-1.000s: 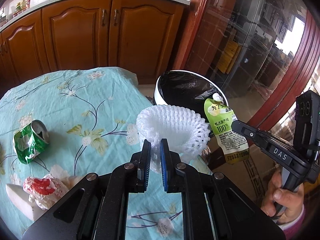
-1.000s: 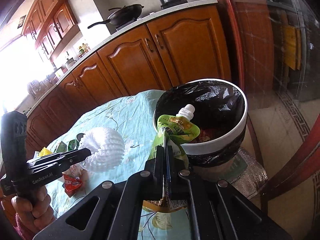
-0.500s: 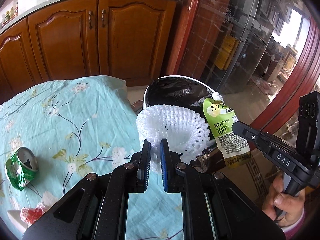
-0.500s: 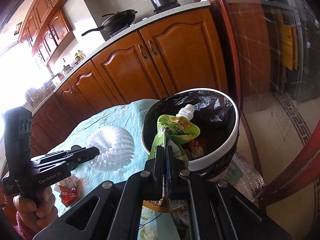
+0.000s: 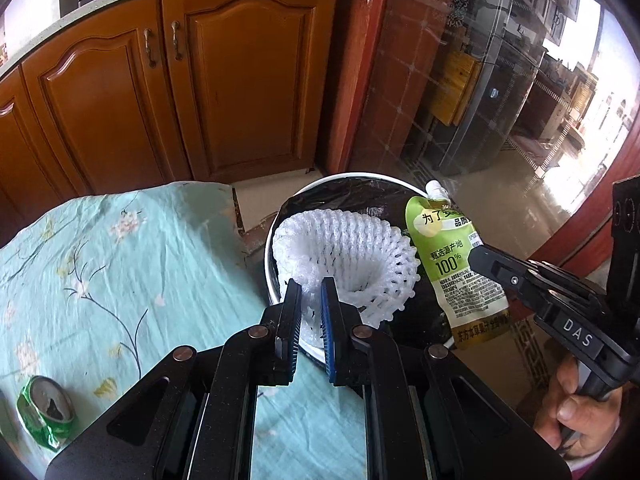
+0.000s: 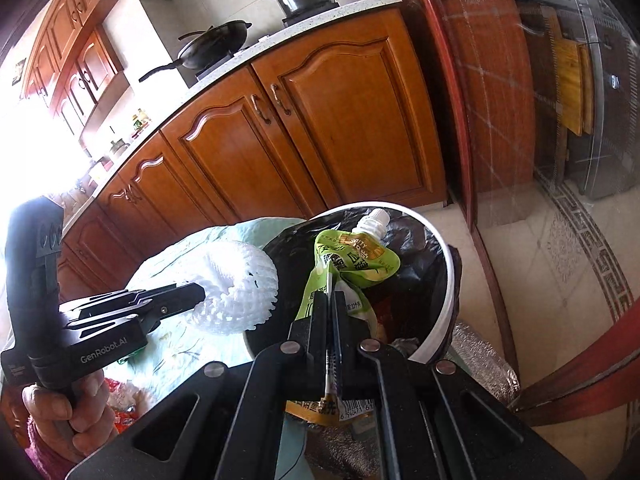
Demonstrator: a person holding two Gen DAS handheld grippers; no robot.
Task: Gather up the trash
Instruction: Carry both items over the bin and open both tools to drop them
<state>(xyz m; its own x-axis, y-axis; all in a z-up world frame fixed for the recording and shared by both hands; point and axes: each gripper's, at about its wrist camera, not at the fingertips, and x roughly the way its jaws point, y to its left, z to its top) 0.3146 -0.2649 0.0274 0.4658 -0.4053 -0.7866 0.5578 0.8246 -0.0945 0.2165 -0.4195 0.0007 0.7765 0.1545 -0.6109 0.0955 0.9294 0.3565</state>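
Currently two pieces of trash are held over the bin (image 5: 280, 216), which is lined with a black bag and stands at the table's edge, in the centre of both views. The left gripper (image 5: 307, 300) is closed narrowly on the rim of a white foam net (image 5: 344, 256), pinched between its blue pads; the net hangs above the near rim of the bin, just left of centre in the right wrist view (image 6: 240, 284). The right gripper (image 6: 329, 304) is clamped flat on a green drink pouch (image 6: 352, 264), its jaws almost touching through the thin pack. In the left wrist view that pouch (image 5: 452, 264) is seen right of centre, over the far side of the bin's opening, spout upward.

Some rubbish is already visible low inside the bin, so the collecting is judged to be well under way. Neither held item has been let go yet; both appear ready to be dropped once the jaws are opened.

More is left on the floral tablecloth (image 5: 120, 264). A crushed green can (image 5: 44, 412) lies at the lower left of the left wrist view, and a red and white wrapper (image 6: 120, 400) is glimpsed at the lower left of the right wrist view, behind the hand holding the left gripper. At least these two pieces remain to be fetched.
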